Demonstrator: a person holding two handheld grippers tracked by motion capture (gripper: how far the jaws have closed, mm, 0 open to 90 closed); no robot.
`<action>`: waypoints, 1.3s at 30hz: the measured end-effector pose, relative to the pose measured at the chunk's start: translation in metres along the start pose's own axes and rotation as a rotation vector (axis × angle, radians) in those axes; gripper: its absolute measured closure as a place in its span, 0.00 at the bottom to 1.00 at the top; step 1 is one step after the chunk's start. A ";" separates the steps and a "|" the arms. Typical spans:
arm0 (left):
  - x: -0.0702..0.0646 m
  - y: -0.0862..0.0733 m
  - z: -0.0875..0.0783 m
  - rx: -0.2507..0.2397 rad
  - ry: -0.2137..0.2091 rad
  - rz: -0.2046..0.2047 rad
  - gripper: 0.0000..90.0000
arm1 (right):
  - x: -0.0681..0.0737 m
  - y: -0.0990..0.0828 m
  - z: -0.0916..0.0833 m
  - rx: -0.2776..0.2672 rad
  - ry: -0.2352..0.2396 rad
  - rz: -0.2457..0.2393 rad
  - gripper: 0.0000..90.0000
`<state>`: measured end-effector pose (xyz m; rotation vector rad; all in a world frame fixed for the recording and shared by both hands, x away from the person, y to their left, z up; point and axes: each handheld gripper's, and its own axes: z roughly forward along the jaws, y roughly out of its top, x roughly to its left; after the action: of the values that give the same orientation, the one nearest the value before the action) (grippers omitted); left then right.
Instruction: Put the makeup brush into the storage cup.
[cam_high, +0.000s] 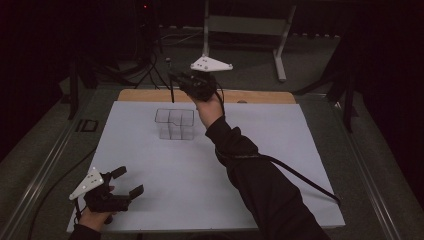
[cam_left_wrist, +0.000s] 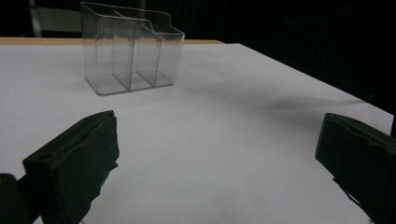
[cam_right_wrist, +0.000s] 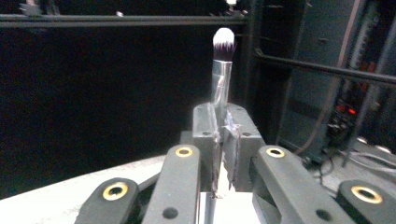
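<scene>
Transfer step: my right fingers (cam_right_wrist: 219, 135) are clamped on the makeup brush (cam_right_wrist: 221, 70), held above the far edge of the surface (cam_high: 280, 165). Left fingers (cam_high: 127, 182) rest wide open, empty. Next: lower the brush into the clear organizer (cam_high: 174, 123).

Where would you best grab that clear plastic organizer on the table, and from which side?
Take the clear organizer by one thin outer wall, from above. It stands upright with its top open, so one jaw can probably slip inside a compartment and the other outside. The left gripper, jaws open and empty, is free to do it.
</scene>
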<state>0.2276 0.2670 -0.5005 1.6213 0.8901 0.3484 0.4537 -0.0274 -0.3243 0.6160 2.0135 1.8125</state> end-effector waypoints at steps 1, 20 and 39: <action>0.000 0.000 0.000 0.000 -0.001 -0.001 0.01 | -0.001 -0.003 0.002 0.003 -0.002 0.004 0.93; 0.001 0.000 0.000 0.000 -0.003 -0.007 0.01 | -0.006 -0.046 0.031 0.112 -0.054 0.016 0.93; 0.000 0.000 0.000 0.005 -0.010 -0.007 0.01 | -0.011 -0.080 0.049 0.249 -0.064 0.055 0.93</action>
<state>0.2276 0.2671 -0.5008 1.6228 0.8896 0.3335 0.4826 0.0014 -0.4099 0.7972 2.2168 1.5609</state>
